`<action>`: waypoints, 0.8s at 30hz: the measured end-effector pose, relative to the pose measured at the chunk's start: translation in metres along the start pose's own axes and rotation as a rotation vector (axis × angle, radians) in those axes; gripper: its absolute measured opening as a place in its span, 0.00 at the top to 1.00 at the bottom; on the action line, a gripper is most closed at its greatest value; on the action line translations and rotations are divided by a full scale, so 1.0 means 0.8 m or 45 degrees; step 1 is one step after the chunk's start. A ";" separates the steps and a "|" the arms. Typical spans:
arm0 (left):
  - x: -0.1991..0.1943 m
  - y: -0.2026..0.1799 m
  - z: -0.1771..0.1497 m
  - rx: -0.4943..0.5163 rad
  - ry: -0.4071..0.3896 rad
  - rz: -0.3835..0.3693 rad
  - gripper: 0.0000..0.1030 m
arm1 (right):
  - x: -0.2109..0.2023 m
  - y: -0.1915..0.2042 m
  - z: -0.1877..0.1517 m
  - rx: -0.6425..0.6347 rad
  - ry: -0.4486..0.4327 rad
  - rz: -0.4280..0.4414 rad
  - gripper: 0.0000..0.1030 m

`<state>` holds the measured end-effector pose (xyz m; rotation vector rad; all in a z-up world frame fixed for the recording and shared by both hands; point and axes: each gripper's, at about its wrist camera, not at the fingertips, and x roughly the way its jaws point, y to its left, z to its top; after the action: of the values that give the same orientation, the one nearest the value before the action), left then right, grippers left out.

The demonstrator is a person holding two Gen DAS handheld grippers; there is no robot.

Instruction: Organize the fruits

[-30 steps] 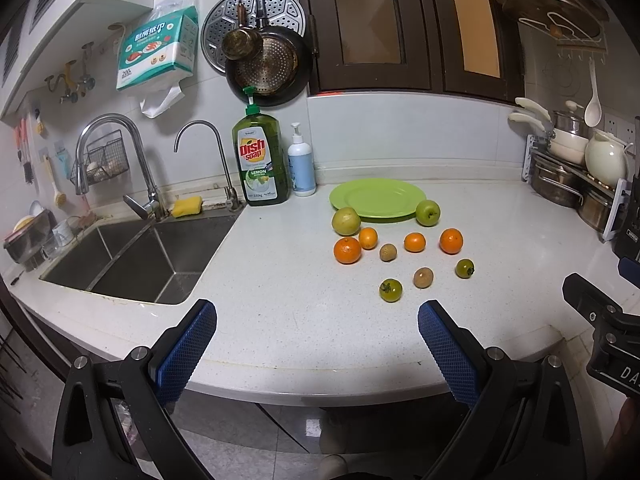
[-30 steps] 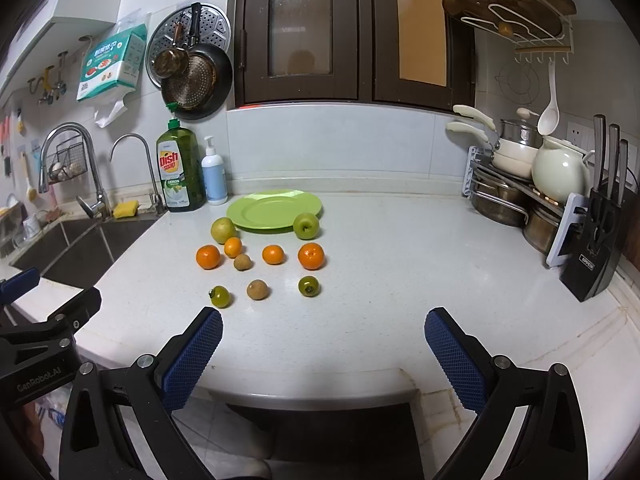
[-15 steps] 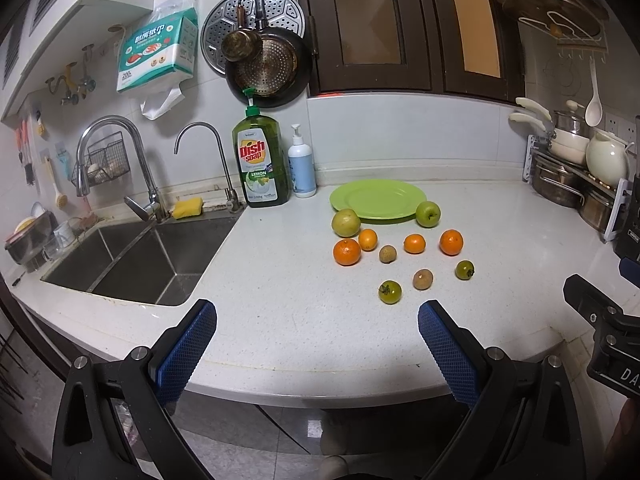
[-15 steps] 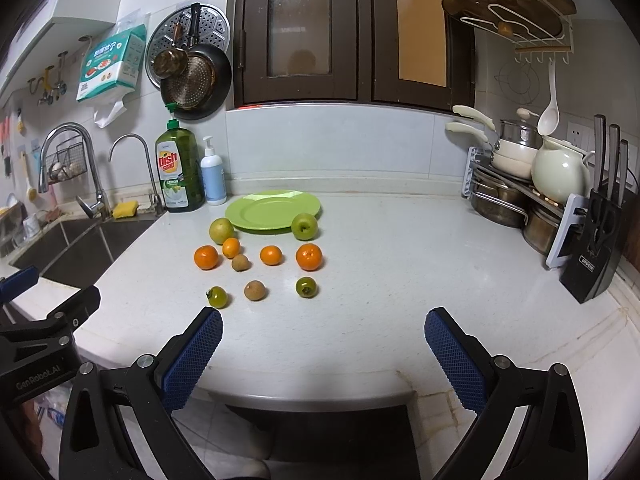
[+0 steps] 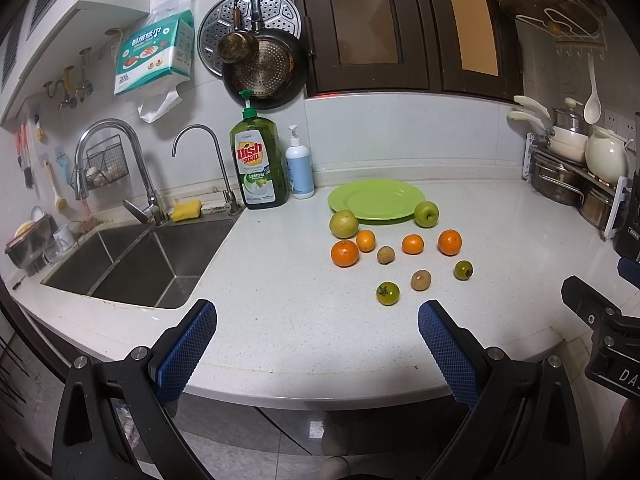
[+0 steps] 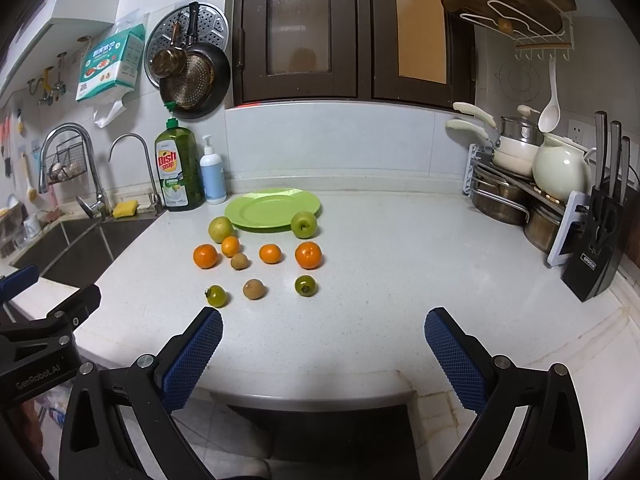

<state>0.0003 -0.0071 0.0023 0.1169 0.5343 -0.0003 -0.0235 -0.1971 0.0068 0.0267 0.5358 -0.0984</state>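
A green plate (image 5: 376, 199) (image 6: 273, 210) lies bare near the back wall of a white counter. In front of it sit a yellow-green pear (image 5: 343, 224) (image 6: 220, 229), a green apple (image 5: 426, 213) (image 6: 303, 224), several oranges such as the largest one (image 5: 449, 242) (image 6: 308, 255), two brown kiwis (image 5: 421, 280) (image 6: 253, 289) and two small green persimmons (image 5: 387, 293) (image 6: 217, 296). My left gripper (image 5: 316, 338) hangs open over the counter's front edge, short of the fruit. My right gripper (image 6: 322, 344) is open too, to the right of the fruit.
A steel sink (image 5: 132, 258) with taps is at the left. Dish soap (image 5: 260, 160) and a pump bottle (image 5: 299, 168) stand behind the plate. A rack of pots (image 6: 512, 184) and a knife block (image 6: 600, 236) fill the right side. Bare counter lies between fruit and rack.
Both views drift very slightly; the fruit shifts a little left in the right wrist view. Nothing on the counter has moved and both grippers stay open.
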 end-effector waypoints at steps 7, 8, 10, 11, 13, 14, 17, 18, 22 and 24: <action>0.000 -0.002 0.000 0.002 -0.002 0.002 0.00 | 0.002 -0.002 -0.001 0.000 0.005 0.001 0.01; 0.000 -0.002 0.000 0.002 -0.002 0.002 0.00 | 0.001 -0.003 -0.001 0.000 0.006 0.002 0.01; 0.001 -0.002 -0.001 0.002 -0.002 0.002 0.00 | 0.001 -0.002 -0.001 -0.001 0.008 0.001 0.01; 0.001 -0.002 -0.001 0.003 -0.002 0.002 0.00 | 0.001 -0.004 -0.002 0.000 0.009 0.002 0.01; 0.001 -0.003 0.000 0.003 -0.002 0.002 0.00 | 0.000 -0.006 -0.002 0.001 0.011 0.002 0.01; 0.002 -0.003 0.000 0.003 -0.001 0.001 0.00 | 0.000 -0.007 -0.003 0.002 0.012 0.002 0.01; 0.003 -0.003 0.000 0.005 0.000 0.001 0.00 | 0.001 -0.009 -0.005 0.004 0.018 0.001 0.01; 0.004 -0.004 0.001 0.005 0.002 0.002 0.00 | 0.002 -0.009 -0.006 0.004 0.019 0.001 0.01; 0.010 -0.005 0.002 -0.002 0.008 0.001 0.00 | 0.016 -0.004 -0.002 0.001 0.033 0.004 0.01; 0.013 -0.006 0.003 -0.005 0.008 -0.002 0.00 | 0.019 -0.003 -0.002 -0.001 0.039 0.007 0.01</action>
<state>0.0105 -0.0115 -0.0014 0.1125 0.5405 -0.0005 -0.0113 -0.2008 -0.0027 0.0292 0.5661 -0.0924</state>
